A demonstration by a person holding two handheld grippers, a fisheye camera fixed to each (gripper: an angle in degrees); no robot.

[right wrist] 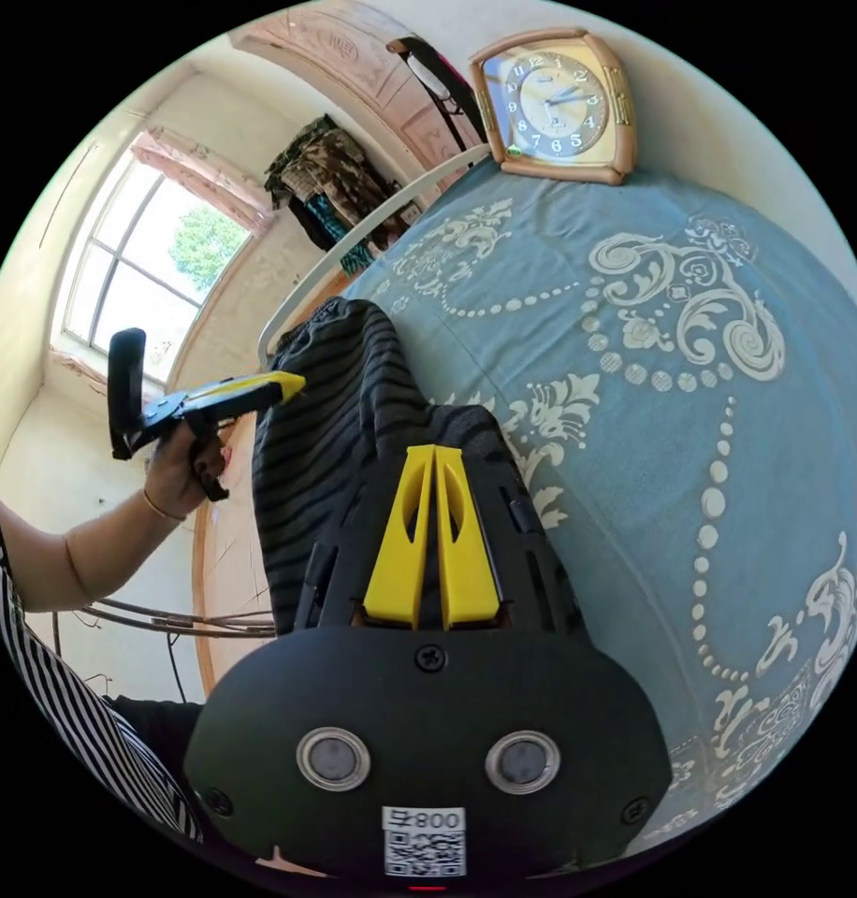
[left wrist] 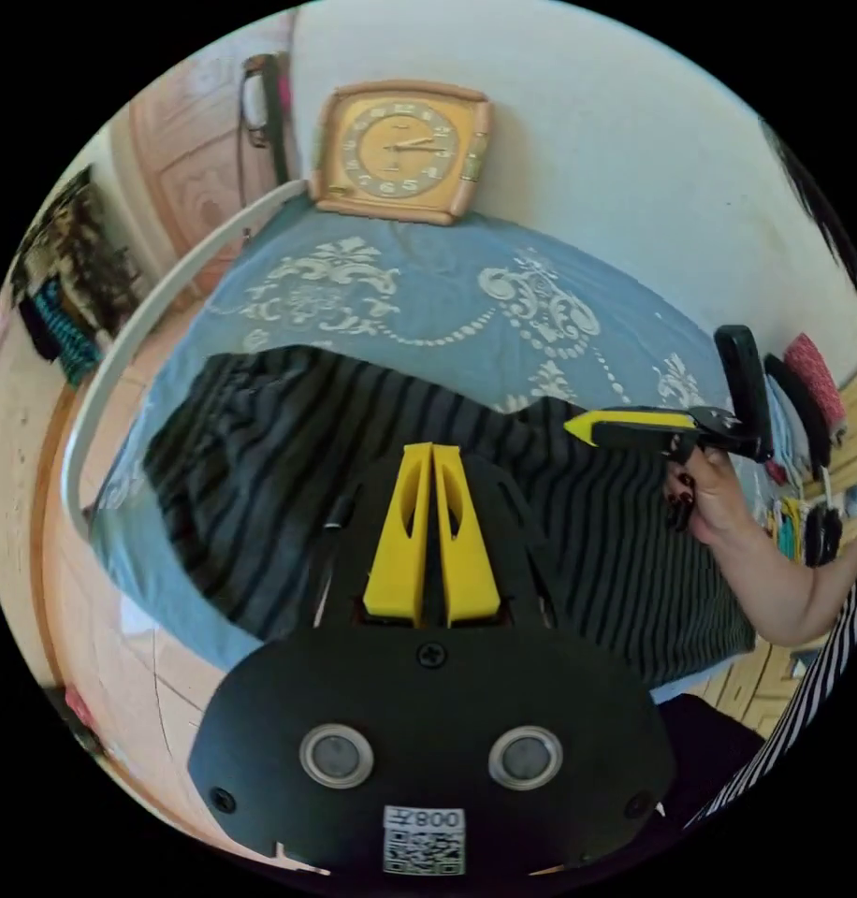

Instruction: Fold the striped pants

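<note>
Black-and-grey striped pants (left wrist: 288,468) lie spread across a blue patterned bedspread (left wrist: 466,290), reaching from the white bed rail (left wrist: 120,346) on the left of the left gripper view to the bed's near edge on the right. At the middle, the left gripper (left wrist: 432,451) hangs over the cloth with its yellow jaws pressed together — nothing shows between them. Further right, the right gripper (left wrist: 578,428) sits in a hand (left wrist: 714,491) above the pants' edge, its jaws closed too and holding nothing. A wooden-framed clock (left wrist: 400,150) leans against the wall at the bed's far side.

From the right gripper view, the left gripper (right wrist: 293,382) is held beside a window (right wrist: 138,271), and the pants (right wrist: 335,412) lie bunched along the bed's left edge — the right gripper (right wrist: 433,451) pointing at them, empty.
</note>
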